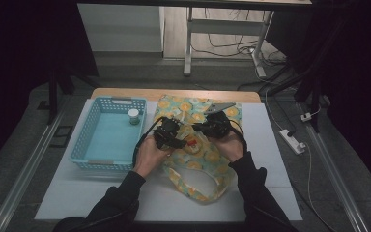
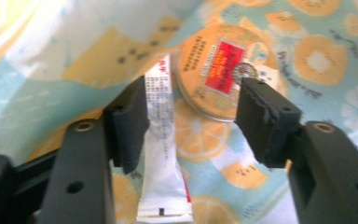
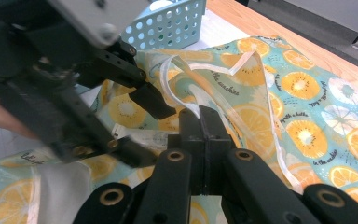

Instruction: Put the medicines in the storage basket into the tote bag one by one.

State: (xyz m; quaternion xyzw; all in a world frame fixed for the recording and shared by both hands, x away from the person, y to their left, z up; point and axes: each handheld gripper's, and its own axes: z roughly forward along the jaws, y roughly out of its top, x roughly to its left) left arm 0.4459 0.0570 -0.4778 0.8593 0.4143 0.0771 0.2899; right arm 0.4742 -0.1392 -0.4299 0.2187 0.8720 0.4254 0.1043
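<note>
A cloth bag printed with orange and kiwi slices lies on the white table top. My right gripper is shut on the bag's white-trimmed edge and holds the mouth up. My left gripper reaches into that mouth with its jaws open. A white sachet lies on the cloth between the jaws, right beside the left pad, and neither pad presses it. Just beyond the jaws lies a round orange tin with a red label. From above, the left gripper and the right gripper sit close together over the bag.
A light blue perforated basket stands left of the bag, with a small jar in its far right corner. The basket also appears behind the left gripper. A power strip lies on the floor off the table's right edge.
</note>
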